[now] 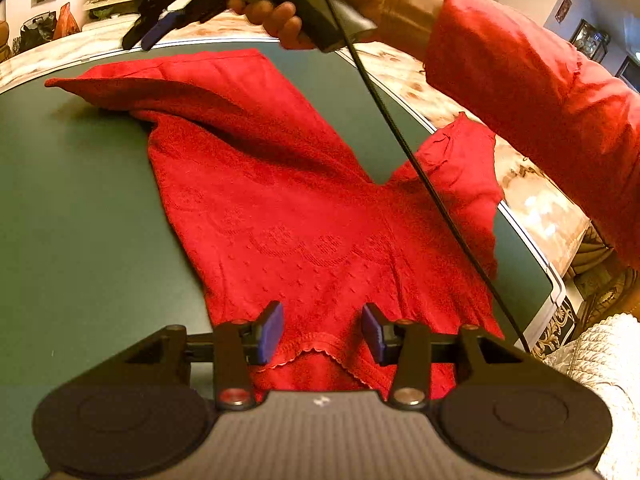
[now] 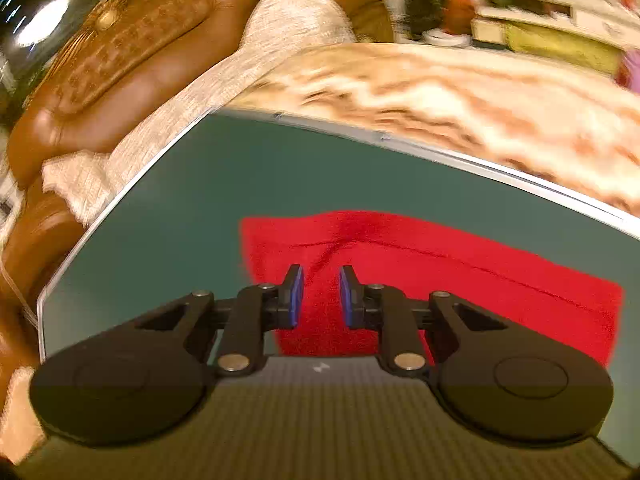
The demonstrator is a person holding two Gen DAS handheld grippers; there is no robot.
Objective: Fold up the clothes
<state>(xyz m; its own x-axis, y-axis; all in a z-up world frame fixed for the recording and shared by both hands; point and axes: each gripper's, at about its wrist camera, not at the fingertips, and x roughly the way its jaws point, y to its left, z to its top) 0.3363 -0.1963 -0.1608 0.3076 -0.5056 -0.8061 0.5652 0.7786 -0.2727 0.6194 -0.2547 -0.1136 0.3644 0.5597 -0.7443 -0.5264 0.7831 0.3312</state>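
Here, left gripper (image 1: 323,330) and right gripper (image 2: 321,294) unclenched, seemingly above red garment (image 1: 288,208).

Red knit garment (image 1: 280,200) with raised dots and scrolls; dark green surface (image 1: 80,200); blue claw pads (image 1: 270,332); red sleeve (image 1: 520,88).

We see dark green table top (image 1: 80,200), pale metal edging along rim, corners rounded. Directly on it we find one red knitted garment (image 1: 280,208), spread mostly flat, one sleeve folded across upper body, other sleeve reaching table's right rim. In right wrist view same garment (image 2: 480,288) lies near far edge.
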